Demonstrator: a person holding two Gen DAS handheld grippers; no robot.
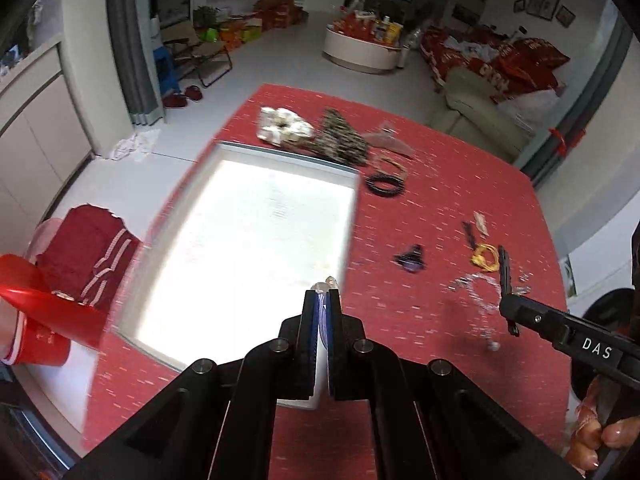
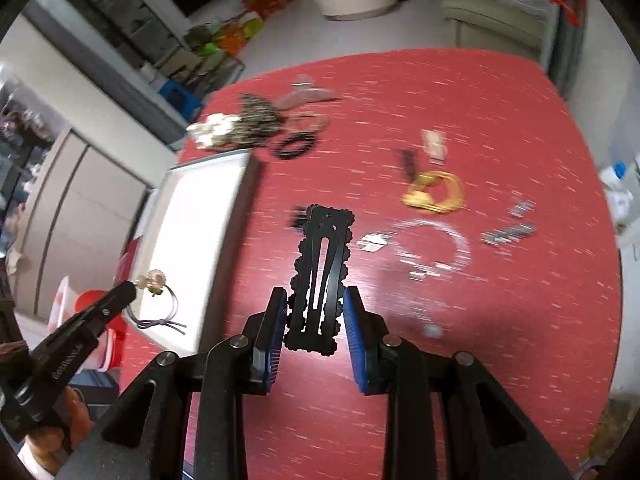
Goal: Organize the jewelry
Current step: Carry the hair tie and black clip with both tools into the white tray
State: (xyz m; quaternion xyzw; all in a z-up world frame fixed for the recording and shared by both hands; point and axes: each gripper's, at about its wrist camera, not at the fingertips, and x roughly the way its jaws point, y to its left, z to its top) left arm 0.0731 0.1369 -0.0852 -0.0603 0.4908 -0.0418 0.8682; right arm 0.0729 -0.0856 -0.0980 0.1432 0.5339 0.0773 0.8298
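Over the white tray [image 1: 248,240], left of both hands, our left gripper [image 1: 322,292] pinches a flowered hair tie [image 2: 154,280] (nearer); our right gripper [image 2: 316,312] clamps the black hair clip [image 2: 322,272], lengthwise along its fingers.

Left gripper [image 1: 322,292] pinching hair tie [image 1: 326,285], white tray [image 1: 244,240], red table [image 1: 440,216]

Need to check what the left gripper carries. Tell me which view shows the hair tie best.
Right wrist view: the hair tie hangs clear from the shut left gripper, flower charm and purple loop visible. The left wrist view shows only its charm peeking between the closed pads.
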